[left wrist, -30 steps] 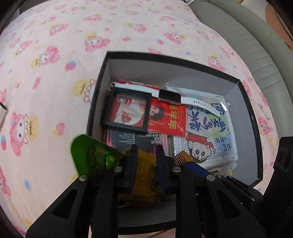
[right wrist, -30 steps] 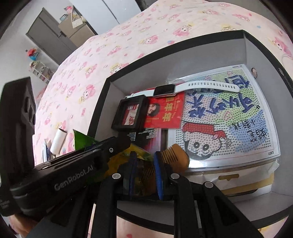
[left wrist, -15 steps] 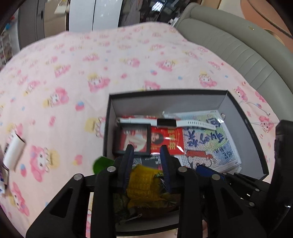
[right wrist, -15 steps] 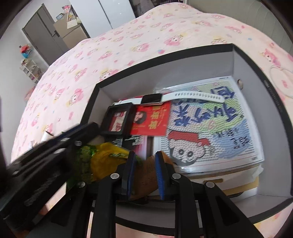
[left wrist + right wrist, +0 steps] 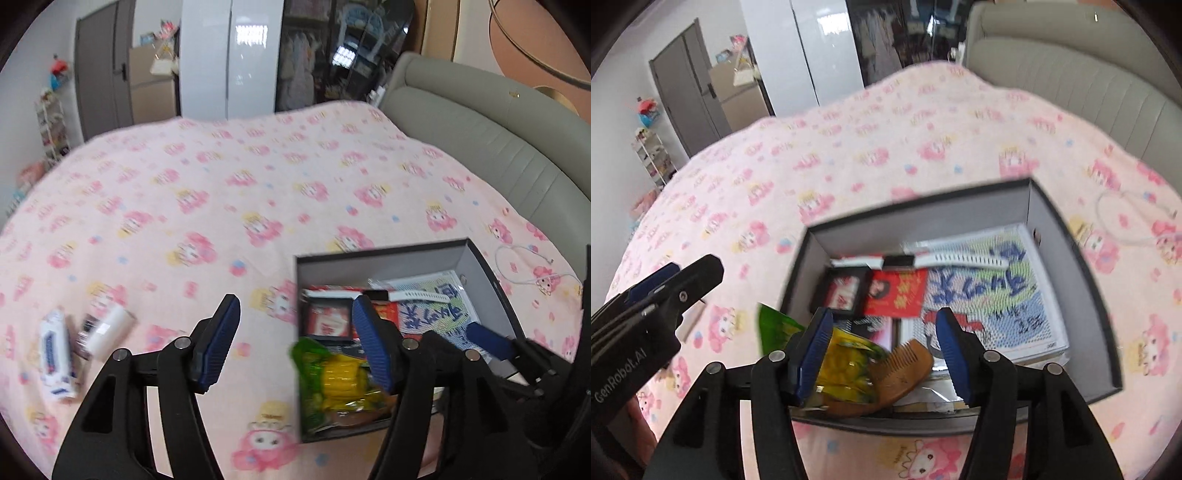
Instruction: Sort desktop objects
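We log: left tool (image 5: 295,345) spread, empty, above the bed (image 5: 221,206); right tool (image 5: 882,350) spread, empty, over the box (image 5: 1067,236) holding wooden comb (image 5: 901,365) and snack packet (image 5: 846,365).

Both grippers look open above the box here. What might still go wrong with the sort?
The green-and-yellow snack bag pokes up past the box wall, so it may spill out. The wooden comb rests loosely on the pile. The white tubes on the bedspread look blurred, so grasping now risks a miss.
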Demonstrator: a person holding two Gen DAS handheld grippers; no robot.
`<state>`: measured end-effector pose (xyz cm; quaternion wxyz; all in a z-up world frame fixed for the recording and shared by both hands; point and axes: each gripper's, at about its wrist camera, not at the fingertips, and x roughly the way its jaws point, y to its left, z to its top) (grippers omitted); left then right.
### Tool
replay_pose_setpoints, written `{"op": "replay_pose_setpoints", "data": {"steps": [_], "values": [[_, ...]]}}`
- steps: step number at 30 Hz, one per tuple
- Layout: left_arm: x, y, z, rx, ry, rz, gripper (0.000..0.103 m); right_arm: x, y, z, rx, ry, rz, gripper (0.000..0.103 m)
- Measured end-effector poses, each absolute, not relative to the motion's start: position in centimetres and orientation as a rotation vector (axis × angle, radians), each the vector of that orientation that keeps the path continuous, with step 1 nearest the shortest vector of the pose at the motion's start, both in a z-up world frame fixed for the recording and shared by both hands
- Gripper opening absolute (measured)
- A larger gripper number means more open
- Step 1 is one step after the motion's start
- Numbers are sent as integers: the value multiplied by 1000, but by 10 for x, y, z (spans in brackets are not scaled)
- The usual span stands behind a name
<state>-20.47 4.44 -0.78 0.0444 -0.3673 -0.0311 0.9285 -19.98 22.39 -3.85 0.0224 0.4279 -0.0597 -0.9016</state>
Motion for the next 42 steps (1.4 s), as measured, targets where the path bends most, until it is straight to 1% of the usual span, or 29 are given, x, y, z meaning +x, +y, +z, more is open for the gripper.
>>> {"op": "replay_pose_setpoints", "data": {"steps": [1,2,3,5,7,8,9,16,18,22,26,34,42], "values": [[-200,39,0,-1107,-84,2857,68,-196,220,-31,1307,-178,-2797,55],[-196,33,8,-1090,-80,2874,75,-193,216,-24,1289,-172,-2801,55],[-192,27,15,-1073,-83,2889,79,-190,211,-17,1272,-167,-2805,55],[-184,16,29,-1040,-87,2919,79,-184,201,-3,1245,-161,-2804,58],[-175,6,40,-1012,-84,2946,84,-181,193,7,1228,-166,-2793,63],[-170,0,45,-1000,-82,2958,88,-179,188,13,1216,-167,-2790,63],[-166,-6,48,-990,-81,2971,90,-178,182,17,1206,-163,-2790,64],[-136,-46,66,-998,-130,3053,92,-157,141,47,1139,-98,-2813,66],[-126,-52,70,-992,-137,3068,94,-149,130,52,1116,-84,-2820,66],[-104,-58,78,-957,-96,3091,97,-131,111,57,1077,-41,-2799,67],[-77,-65,84,-926,-104,3111,102,-112,106,63,1042,-16,-2807,67],[-21,-64,86,-921,-107,3114,102,-66,113,73,968,-4,-2832,67],[27,-58,80,-900,-100,3108,102,-15,118,67,924,-17,-2795,68]]}}
